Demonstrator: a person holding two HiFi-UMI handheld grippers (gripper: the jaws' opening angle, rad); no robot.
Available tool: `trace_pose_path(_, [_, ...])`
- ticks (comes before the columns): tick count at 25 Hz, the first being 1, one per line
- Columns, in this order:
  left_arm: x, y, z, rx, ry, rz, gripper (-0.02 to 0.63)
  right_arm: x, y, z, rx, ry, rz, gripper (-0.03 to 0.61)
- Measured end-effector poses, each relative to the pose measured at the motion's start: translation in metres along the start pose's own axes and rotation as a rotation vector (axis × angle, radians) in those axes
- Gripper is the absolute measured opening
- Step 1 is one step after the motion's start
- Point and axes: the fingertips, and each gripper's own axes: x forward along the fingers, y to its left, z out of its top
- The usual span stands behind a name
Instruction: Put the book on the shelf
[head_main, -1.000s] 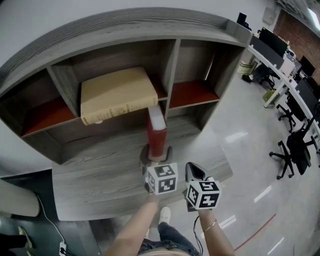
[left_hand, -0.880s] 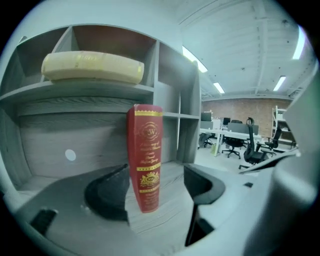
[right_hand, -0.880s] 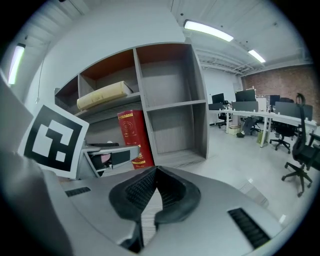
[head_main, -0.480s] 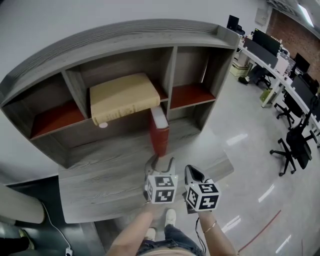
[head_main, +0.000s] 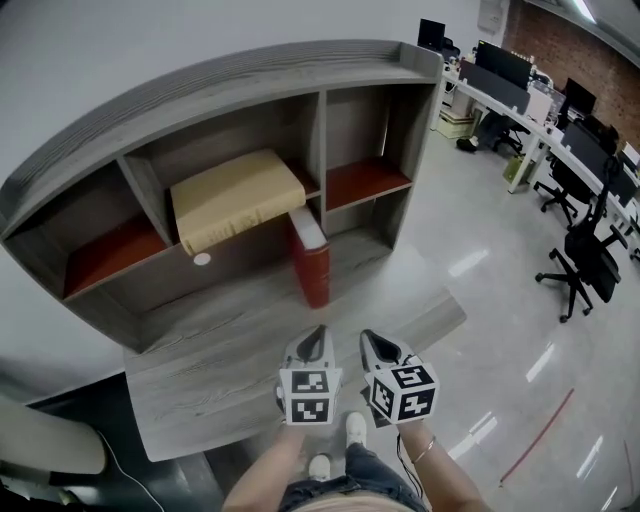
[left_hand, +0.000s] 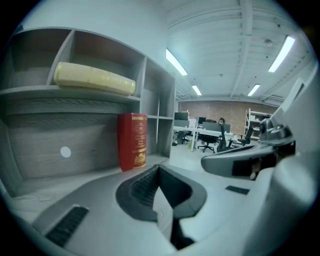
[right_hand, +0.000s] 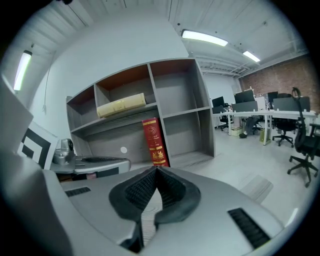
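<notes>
Left tongs (head_main: 318, 336) have just closed, jaws together with nothing between them; right tongs (head_main: 376, 344) are also closed and empty. Both hang side by side over the worktop (head_main: 200, 370) near its front edge, apart from the red book (head_main: 312, 262). It stands upright on the worktop at the foot of the shelf unit (head_main: 200, 100), just under a yellow book (head_main: 235, 198) lying flat on the shelf above.

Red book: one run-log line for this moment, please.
red book: upright on desk, untouched | left gripper: shut, empty | right gripper: shut, empty
</notes>
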Motion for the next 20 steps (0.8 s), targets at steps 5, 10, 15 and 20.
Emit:
trace_pose_path(5, [-0.026,0.003,0.003,-0.038,-0.023,-0.043,0.012,-0.009,0.018,0.004,-0.019,-0.032,0.013,0.009])
trace_pose_path(10, [-0.047,0.005,0.014,-0.039,-0.059,-0.085,0.012,-0.018,0.032,0.008,-0.033,-0.063,0.015,0.008])
trace_pose_path(15, [-0.071,0.008,0.017,-0.045,-0.075,-0.104,0.012,-0.030,0.044,0.013,-0.029,-0.086,0.014,0.009])
trace_pose_path(20, [-0.091,0.016,0.014,-0.056,-0.086,-0.113,0.012,-0.043,0.056,0.013,-0.036,-0.101,0.016,0.009])
